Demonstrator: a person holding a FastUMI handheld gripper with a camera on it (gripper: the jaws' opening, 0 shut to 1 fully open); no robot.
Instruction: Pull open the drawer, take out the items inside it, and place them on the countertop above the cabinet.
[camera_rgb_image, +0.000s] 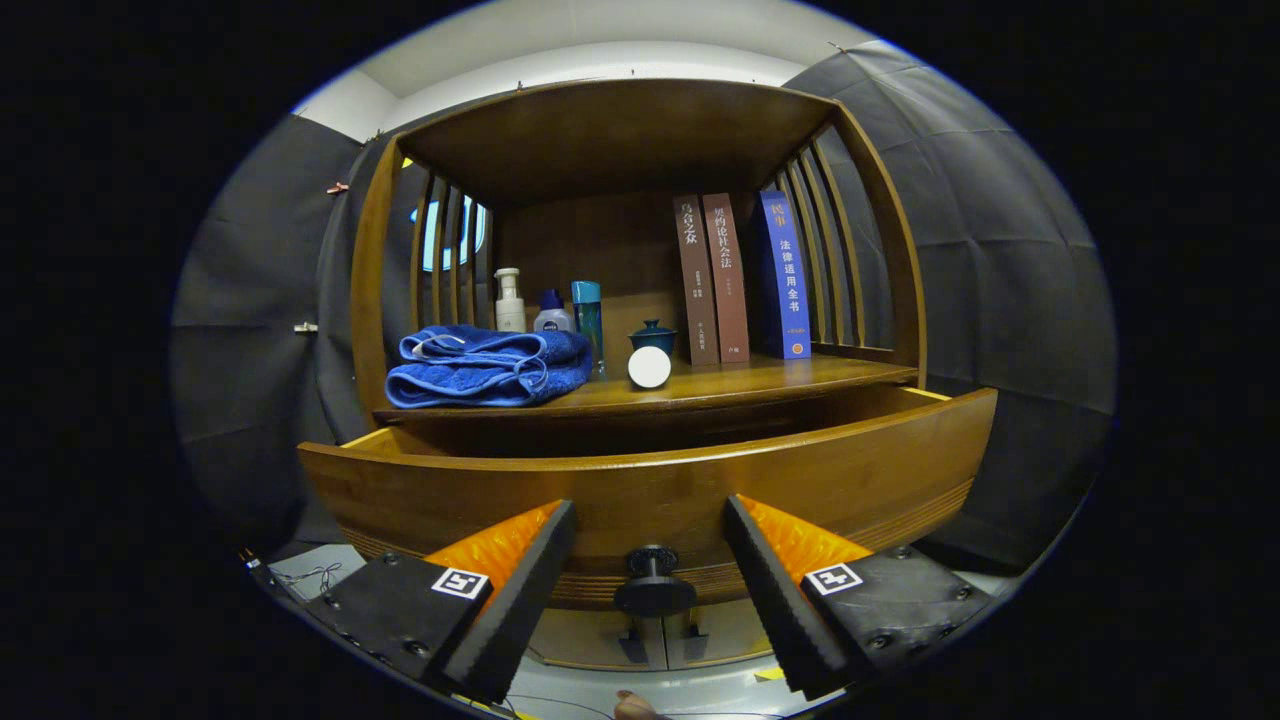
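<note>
Drawer (650, 480) pulled out from under the countertop (700, 385), front panel straight ahead of the gripper (650, 580) — long axis crosswise to the fingers. Knob (654, 585) between the spread fingers, neither touching; nothing held. Drawer contents hidden behind the panel — above and beyond the fingers. Towel (485, 368), bottles, books on the countertop.

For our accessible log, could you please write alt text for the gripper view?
The hand-held gripper is open, its fingers either side of the dark knob on a pulled-out wooden drawer. On the countertop above sit a folded blue towel, bottles, a small lidded pot and three upright books.
</note>
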